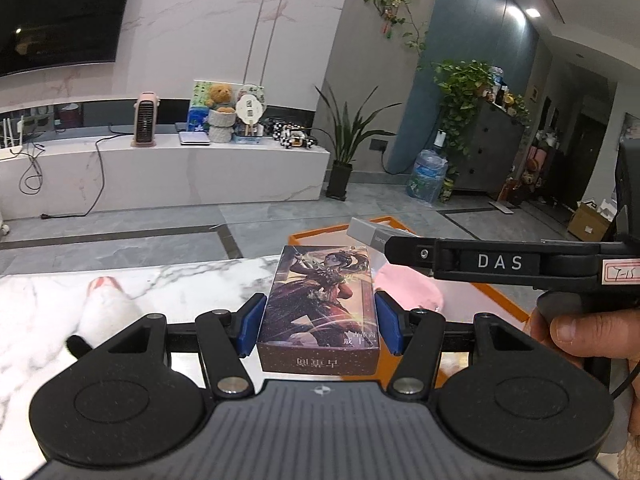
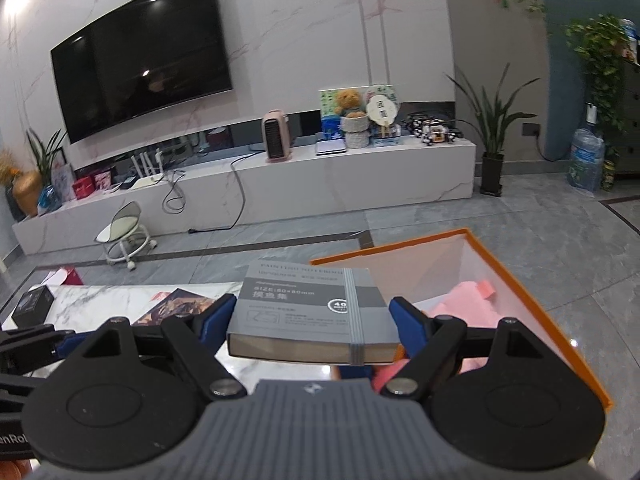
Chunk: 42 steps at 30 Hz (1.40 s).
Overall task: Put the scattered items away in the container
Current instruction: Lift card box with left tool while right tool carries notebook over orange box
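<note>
Looking along the left gripper (image 1: 319,326), its blue pads (image 1: 251,330) sit pressed against both long sides of a card box (image 1: 320,312) printed with a dark fantasy figure, so the jaws are narrowed onto it and carry it above the marble table (image 1: 180,284). A white and pink plush toy (image 1: 106,312) lies on the table to the left. Beyond the box is the orange-rimmed container (image 1: 320,232), with pink cloth (image 1: 408,288) inside it. From the right comes the right gripper (image 1: 394,246), seen side-on, with a grey notebook (image 1: 368,232) at its tip and a hand (image 1: 580,332) on its grip.

From the right wrist, the right gripper (image 2: 310,320) stands wider, its pads on the two side edges of the grey notebook (image 2: 308,312), which is held flat with its elastic band near the right end. The orange-rimmed container (image 2: 568,320) lies just ahead and right, partly under the notebook, and the pink cloth (image 2: 460,304) is in its bottom. Only this view shows a black box (image 2: 32,304) at the far left of the marble table (image 2: 100,300), and the card box (image 2: 176,308) seen from the side with the left gripper (image 2: 60,344) around it.
</note>
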Each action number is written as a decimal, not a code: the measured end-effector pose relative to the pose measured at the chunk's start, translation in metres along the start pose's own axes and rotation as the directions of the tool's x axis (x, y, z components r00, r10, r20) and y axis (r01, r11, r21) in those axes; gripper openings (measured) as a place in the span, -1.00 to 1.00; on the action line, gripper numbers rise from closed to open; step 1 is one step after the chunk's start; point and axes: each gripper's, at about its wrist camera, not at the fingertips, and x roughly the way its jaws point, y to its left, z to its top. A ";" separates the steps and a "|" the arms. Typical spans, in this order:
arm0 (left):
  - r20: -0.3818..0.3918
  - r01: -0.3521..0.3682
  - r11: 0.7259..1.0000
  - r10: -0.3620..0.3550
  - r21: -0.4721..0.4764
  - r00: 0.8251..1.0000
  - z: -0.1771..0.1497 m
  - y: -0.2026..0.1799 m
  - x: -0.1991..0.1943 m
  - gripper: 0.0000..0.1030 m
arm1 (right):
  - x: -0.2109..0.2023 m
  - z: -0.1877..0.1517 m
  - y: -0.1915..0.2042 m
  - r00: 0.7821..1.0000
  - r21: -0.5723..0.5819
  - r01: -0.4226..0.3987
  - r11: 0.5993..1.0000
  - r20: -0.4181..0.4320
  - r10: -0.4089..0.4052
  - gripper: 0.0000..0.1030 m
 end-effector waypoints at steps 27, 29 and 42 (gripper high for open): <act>-0.031 0.127 0.992 -0.127 -0.010 0.991 0.002 -0.057 0.051 0.31 | -0.020 0.001 -0.074 0.991 0.112 0.134 0.985 0.016 -0.136 0.62; -0.035 0.133 0.991 -0.133 -0.013 0.990 0.003 -0.059 0.055 0.31 | -0.020 0.000 -0.079 0.988 0.122 0.149 0.981 0.012 -0.151 0.62; -0.088 0.172 0.985 -0.173 -0.028 0.981 -0.012 -0.071 0.086 0.31 | -0.008 -0.003 -0.096 0.979 0.152 0.205 0.967 -0.029 -0.203 0.62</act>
